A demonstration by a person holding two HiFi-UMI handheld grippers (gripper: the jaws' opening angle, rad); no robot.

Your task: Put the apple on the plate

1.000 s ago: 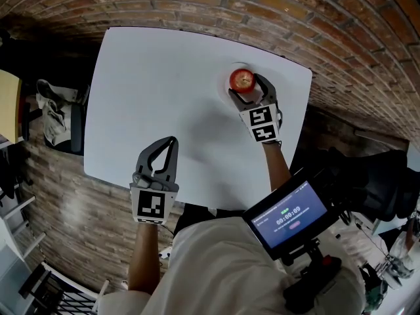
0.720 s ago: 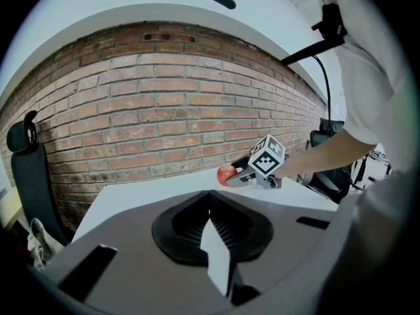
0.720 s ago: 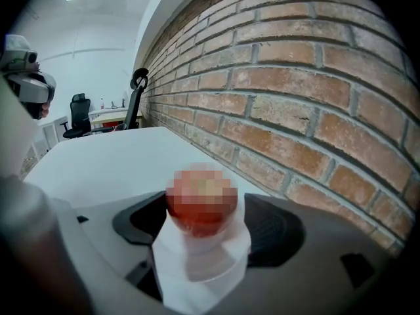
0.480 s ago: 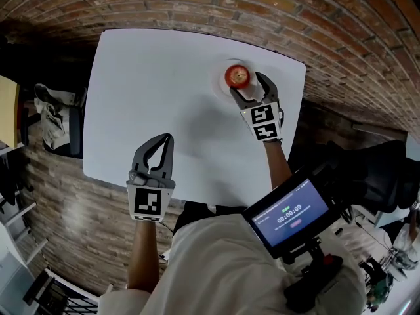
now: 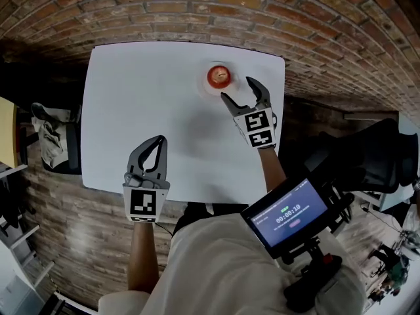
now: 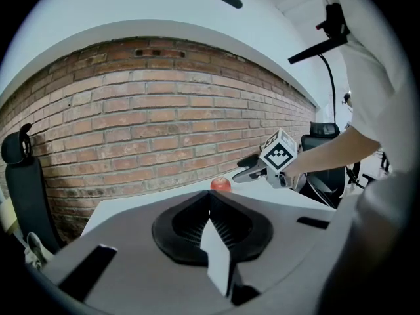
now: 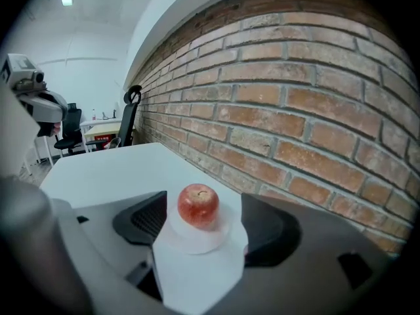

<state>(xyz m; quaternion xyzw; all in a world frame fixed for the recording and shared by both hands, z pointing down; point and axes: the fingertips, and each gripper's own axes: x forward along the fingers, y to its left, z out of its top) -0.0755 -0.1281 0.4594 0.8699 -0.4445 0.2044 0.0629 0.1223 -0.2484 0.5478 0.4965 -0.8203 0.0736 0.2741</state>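
Note:
A red apple (image 5: 218, 76) sits upright on a small white plate (image 5: 209, 88) near the far right of the white table (image 5: 144, 97). My right gripper (image 5: 238, 89) stands open just short of the plate and holds nothing. In the right gripper view the apple (image 7: 198, 205) and plate (image 7: 197, 240) lie ahead, past the two dark pads (image 7: 141, 220), apart from both. My left gripper (image 5: 159, 140) rests shut and empty near the table's front edge, far from the apple. The left gripper view shows the apple (image 6: 221, 184) far off beyond its closed jaws.
A brick wall (image 5: 197, 12) runs right behind the table's far edge, close to the plate. At the left stands a black chair (image 5: 59, 136) draped with cloth. A device with a lit screen (image 5: 289, 215) hangs at the person's chest.
My right gripper has drawn back from around the apple toward the person, leaving the apple on the plate. The left gripper has stayed near the front edge.

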